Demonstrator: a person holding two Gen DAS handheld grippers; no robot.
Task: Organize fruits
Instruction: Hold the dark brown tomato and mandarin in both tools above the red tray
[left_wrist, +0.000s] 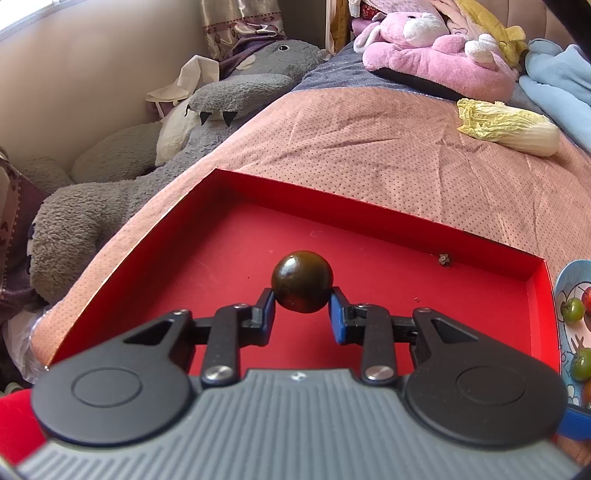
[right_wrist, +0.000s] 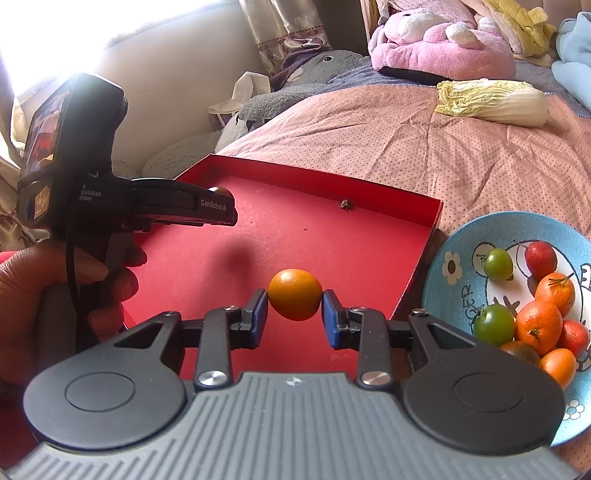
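The left gripper pinches a dark brownish-green round fruit between its two blue pads, the jaws narrowed to the fruit's width and touching it on both sides; the fruit hangs above the floor of a shallow red tray. The right gripper is likewise closed on a small orange fruit, its blue pads pressing on the fruit's left and right flanks, held over the near right part of the same tray. In the right wrist view the person's left hand grips the handle of the left gripper, which reaches out over the tray's left side. Just beside the tray's right wall sits a blue plate with a cartoon print, bearing a heap of small fruits: two green ones, several orange ones and a few red ones. A small dried calyx lies on the tray floor close to the far wall. The tray and plate rest on a bed with a pink dotted quilt. Farther off on the quilt lies a napa cabbage, and beyond it a pink plush toy; a grey plush toy slumps beside the bed at the left.
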